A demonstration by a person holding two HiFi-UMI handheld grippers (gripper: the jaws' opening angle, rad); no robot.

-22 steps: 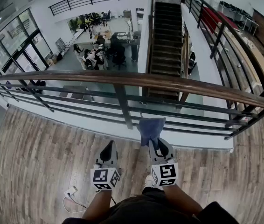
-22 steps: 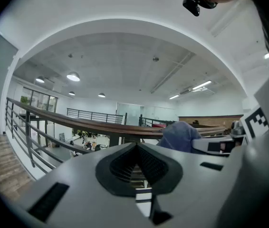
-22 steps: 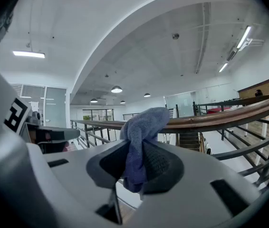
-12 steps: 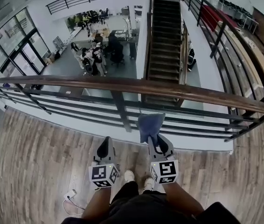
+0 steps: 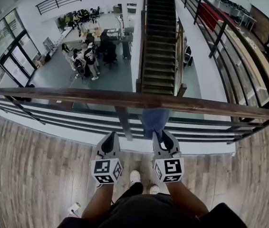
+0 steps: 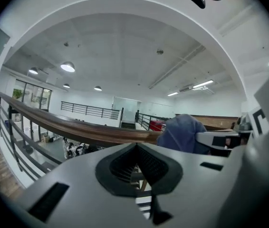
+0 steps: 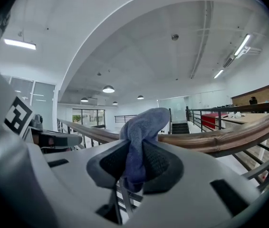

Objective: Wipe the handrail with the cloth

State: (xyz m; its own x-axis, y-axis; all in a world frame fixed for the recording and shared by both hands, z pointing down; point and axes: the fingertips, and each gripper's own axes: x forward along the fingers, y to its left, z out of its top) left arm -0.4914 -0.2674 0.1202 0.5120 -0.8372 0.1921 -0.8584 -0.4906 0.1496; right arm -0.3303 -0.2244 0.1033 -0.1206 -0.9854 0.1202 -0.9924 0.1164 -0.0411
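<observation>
A brown wooden handrail point(image 5: 77, 95) crosses the head view from left to right, just ahead of both grippers. My right gripper point(image 5: 161, 137) is shut on a blue cloth point(image 5: 154, 119), whose upper edge reaches the near side of the rail; I cannot tell whether it touches. In the right gripper view the cloth point(image 7: 141, 127) bulges up out of the shut jaws of the right gripper point(image 7: 133, 167), with the handrail point(image 7: 220, 139) behind it. My left gripper point(image 5: 110, 140) is level with the right one, shut and holding nothing. In the left gripper view its pads meet at the left gripper point(image 6: 135, 167); the cloth point(image 6: 182, 132) shows to the right.
Dark metal bars and a post point(image 5: 124, 123) run under the rail. Beyond it is a drop to a lower floor with people and a staircase point(image 5: 158, 46). I stand on wood flooring point(image 5: 30, 175), shoes point(image 5: 135, 176) near the rail's base.
The person has stepped closer to the rail. Both grippers have moved forward, and the cloth now reaches the handrail's near side.
</observation>
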